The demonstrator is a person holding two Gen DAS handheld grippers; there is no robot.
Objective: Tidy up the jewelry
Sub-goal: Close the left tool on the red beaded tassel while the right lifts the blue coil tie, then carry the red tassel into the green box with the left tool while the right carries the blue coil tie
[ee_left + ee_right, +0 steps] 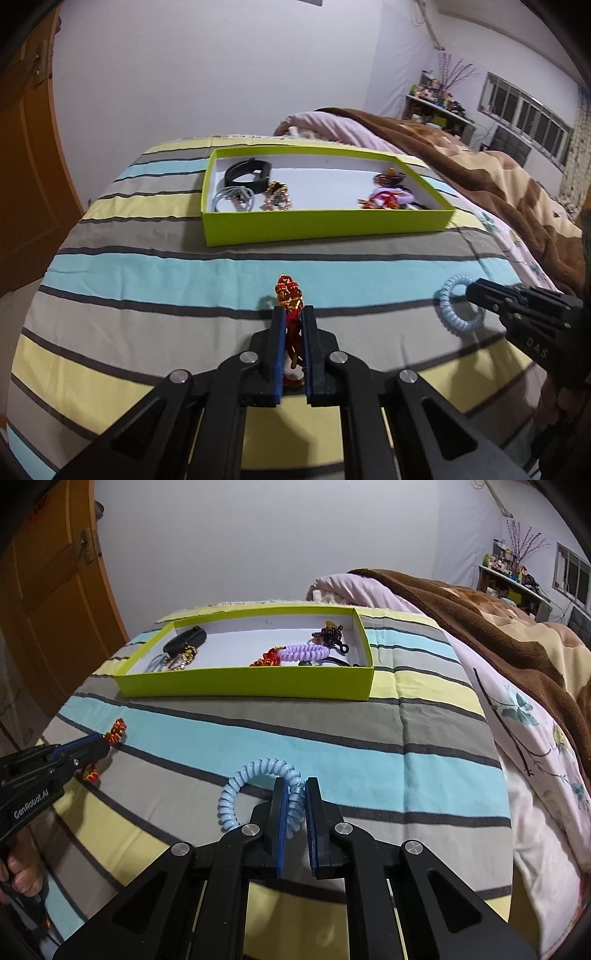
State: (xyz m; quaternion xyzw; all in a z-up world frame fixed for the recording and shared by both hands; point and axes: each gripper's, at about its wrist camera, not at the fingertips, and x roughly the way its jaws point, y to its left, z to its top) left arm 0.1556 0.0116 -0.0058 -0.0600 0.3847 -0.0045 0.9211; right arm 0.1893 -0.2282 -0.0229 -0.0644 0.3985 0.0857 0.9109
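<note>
A: Bed first. Striped bedspread [155,258] in blue, grey and yellow bands; a brown blanket [461,158] heaped along its right edge.

B: And the box?

A: Green tray [325,225], shallow, white inside, sitting toward the far edge of the bedspread. Left end: a black band [247,171], grey hair ties [232,197], a gold beaded piece [277,201]. Right end: a lilac coil tie [304,652] touching a red-and-gold piece [267,658], and a dark beaded piece [328,633] behind them.

B: Grippers?

A: Both low over the near part of the bedspread, well short of the tray. Left gripper [293,314] has its jaws pinching a red beaded ornament [290,295], which sticks out past the tips (some of it hangs under the gripper in the right wrist view). Right gripper [295,788] has its jaws pinching one side of a pale blue spiral hair tie [258,771]; the rest of the loop stands free to the left.

B: Touching the cloth?

A: Can't tell for either piece.
</note>
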